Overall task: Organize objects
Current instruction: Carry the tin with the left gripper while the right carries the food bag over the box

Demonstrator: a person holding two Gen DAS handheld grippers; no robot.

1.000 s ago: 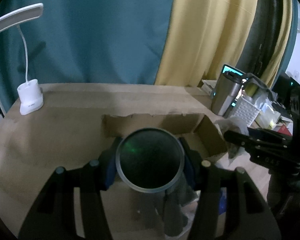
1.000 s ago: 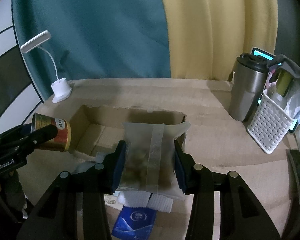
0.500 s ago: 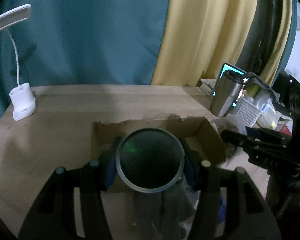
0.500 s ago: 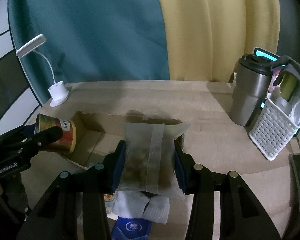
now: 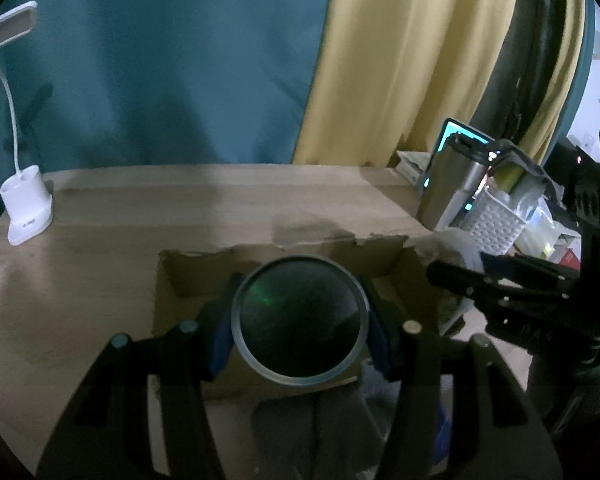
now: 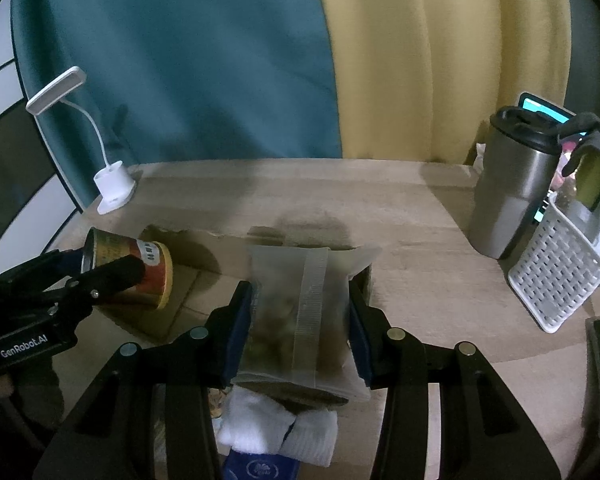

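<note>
My left gripper [image 5: 300, 320] is shut on a tin can [image 5: 300, 316], whose round base faces the camera. In the right wrist view the can [image 6: 140, 270] has a red and yellow label and hangs over the left part of an open cardboard box [image 6: 188, 276]. My right gripper [image 6: 300, 320] is shut on a translucent snack packet [image 6: 300, 312], held above the box's right end. In the left wrist view the box [image 5: 204, 264] lies just beyond the can and the right gripper [image 5: 500, 284] shows at the right.
A white desk lamp [image 6: 112, 184] stands at the table's far left. A steel tumbler [image 6: 512, 188] and a white perforated basket [image 6: 556, 276] stand at the right. White rolled socks [image 6: 280, 428] and a blue packet [image 6: 260, 468] lie below the right gripper.
Both grippers have drawn back and lifted a little from the box, keeping hold of the can and the packet. The box now sits further ahead in both views.
</note>
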